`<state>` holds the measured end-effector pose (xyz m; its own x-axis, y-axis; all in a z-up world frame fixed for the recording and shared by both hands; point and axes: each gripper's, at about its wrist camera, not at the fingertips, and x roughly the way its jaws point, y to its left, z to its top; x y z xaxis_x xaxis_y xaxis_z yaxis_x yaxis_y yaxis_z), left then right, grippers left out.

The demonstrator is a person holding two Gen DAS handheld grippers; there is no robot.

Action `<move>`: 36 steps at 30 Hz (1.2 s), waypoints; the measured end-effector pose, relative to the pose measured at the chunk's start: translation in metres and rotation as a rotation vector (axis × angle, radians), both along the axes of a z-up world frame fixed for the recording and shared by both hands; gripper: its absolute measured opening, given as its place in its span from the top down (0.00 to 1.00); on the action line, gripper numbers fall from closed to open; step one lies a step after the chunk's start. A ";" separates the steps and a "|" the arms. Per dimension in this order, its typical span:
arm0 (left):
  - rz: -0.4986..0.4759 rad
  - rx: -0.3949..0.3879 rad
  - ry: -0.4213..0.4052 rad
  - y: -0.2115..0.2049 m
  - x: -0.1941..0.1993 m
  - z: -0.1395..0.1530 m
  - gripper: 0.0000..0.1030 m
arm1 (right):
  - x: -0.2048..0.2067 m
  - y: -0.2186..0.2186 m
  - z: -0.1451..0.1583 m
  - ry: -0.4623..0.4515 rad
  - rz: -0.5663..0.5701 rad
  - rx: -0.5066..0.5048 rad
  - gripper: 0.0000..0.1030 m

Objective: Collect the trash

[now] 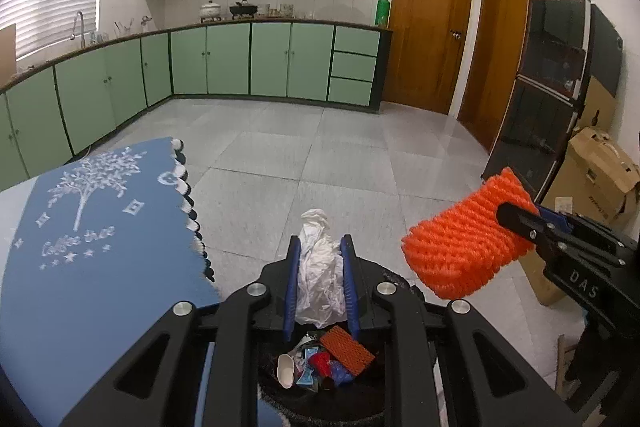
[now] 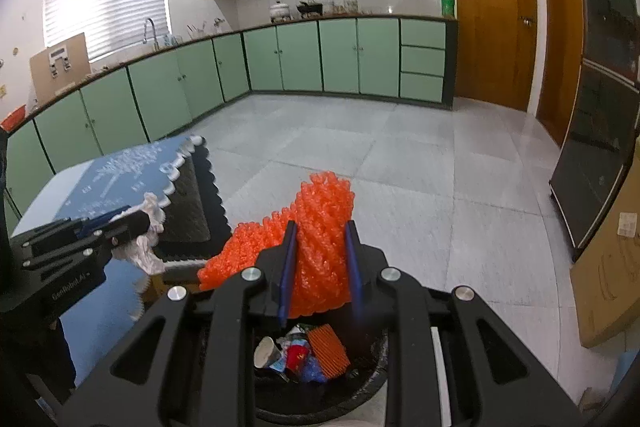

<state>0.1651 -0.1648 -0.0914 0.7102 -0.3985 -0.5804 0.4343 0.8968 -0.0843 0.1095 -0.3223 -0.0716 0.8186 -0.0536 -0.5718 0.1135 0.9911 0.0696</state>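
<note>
My left gripper (image 1: 320, 247) is shut on a crumpled white tissue (image 1: 318, 271) and holds it above a black trash bin (image 1: 394, 277). My right gripper (image 2: 320, 231) is shut on an orange foam net (image 2: 316, 227) above the same bin (image 2: 376, 347). The bin holds several scraps, among them an orange net piece (image 1: 346, 349), a red wrapper (image 2: 298, 355) and a white cup (image 2: 266, 351). The right gripper and its net (image 1: 460, 247) show at the right of the left wrist view. The left gripper with the tissue (image 2: 146, 251) shows at the left of the right wrist view.
A table with a blue cloth (image 1: 92, 227) stands left of the bin. Green kitchen cabinets (image 1: 248, 59) line the far walls. A dark glass cabinet (image 1: 548, 87) and cardboard boxes (image 1: 600, 179) stand at the right. The tiled floor (image 2: 400, 167) stretches ahead.
</note>
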 end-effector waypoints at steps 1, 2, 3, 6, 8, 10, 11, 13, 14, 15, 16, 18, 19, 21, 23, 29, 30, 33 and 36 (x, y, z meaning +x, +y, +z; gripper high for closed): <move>-0.001 0.004 0.004 -0.002 0.003 -0.004 0.81 | 0.002 -0.002 -0.005 0.010 -0.003 0.003 0.79; -0.001 0.006 0.007 -0.006 0.005 -0.008 0.81 | 0.005 -0.004 -0.010 0.019 -0.004 0.007 0.79; -0.001 0.008 0.010 -0.009 0.007 -0.011 0.81 | 0.007 -0.004 -0.014 0.025 -0.003 0.009 0.79; -0.002 0.013 0.023 -0.014 0.014 -0.020 0.80 | 0.015 -0.005 -0.024 0.044 0.007 0.009 0.78; 0.000 0.013 0.037 -0.017 0.018 -0.027 0.79 | 0.021 -0.004 -0.028 0.055 0.016 0.004 0.77; 0.000 0.012 0.050 -0.018 0.023 -0.031 0.75 | 0.028 -0.003 -0.031 0.067 0.022 -0.006 0.73; 0.001 0.012 0.057 -0.019 0.025 -0.033 0.74 | 0.031 -0.004 -0.033 0.074 0.023 -0.014 0.72; 0.000 0.010 0.064 -0.019 0.029 -0.035 0.71 | 0.035 -0.003 -0.036 0.084 0.027 -0.022 0.67; -0.001 0.010 0.066 -0.019 0.031 -0.035 0.66 | 0.039 -0.003 -0.038 0.089 0.027 -0.025 0.62; 0.000 0.010 0.065 -0.019 0.032 -0.035 0.60 | 0.042 -0.003 -0.039 0.091 0.025 -0.028 0.59; 0.002 0.010 0.063 -0.020 0.034 -0.035 0.58 | 0.044 -0.003 -0.040 0.092 0.024 -0.030 0.53; 0.005 0.003 0.062 -0.018 0.037 -0.034 0.51 | 0.047 -0.003 -0.041 0.090 0.021 -0.034 0.46; 0.007 0.001 0.061 -0.017 0.038 -0.033 0.50 | 0.048 -0.003 -0.042 0.090 0.015 -0.038 0.41; 0.014 -0.007 0.061 -0.014 0.041 -0.030 0.49 | 0.050 -0.004 -0.042 0.092 0.011 -0.039 0.40; 0.020 -0.025 0.063 -0.008 0.042 -0.027 0.43 | 0.050 -0.004 -0.040 0.088 -0.003 -0.047 0.26; 0.039 -0.055 0.036 0.010 0.040 -0.010 0.33 | 0.041 -0.004 -0.028 0.060 -0.018 -0.018 0.11; 0.044 -0.056 0.030 0.013 0.039 -0.006 0.31 | 0.040 -0.004 -0.025 0.060 -0.017 -0.007 0.10; 0.062 -0.052 0.007 0.024 0.031 0.004 0.25 | 0.033 0.001 -0.016 0.048 -0.008 0.017 0.08; 0.077 -0.049 -0.004 0.035 0.024 0.013 0.18 | 0.027 0.010 -0.003 0.034 0.012 0.012 0.07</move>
<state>0.1891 -0.1294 -0.0781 0.7422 -0.3702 -0.5586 0.3643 0.9225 -0.1274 0.1363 -0.3127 -0.0750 0.7991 -0.0369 -0.6001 0.1045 0.9915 0.0781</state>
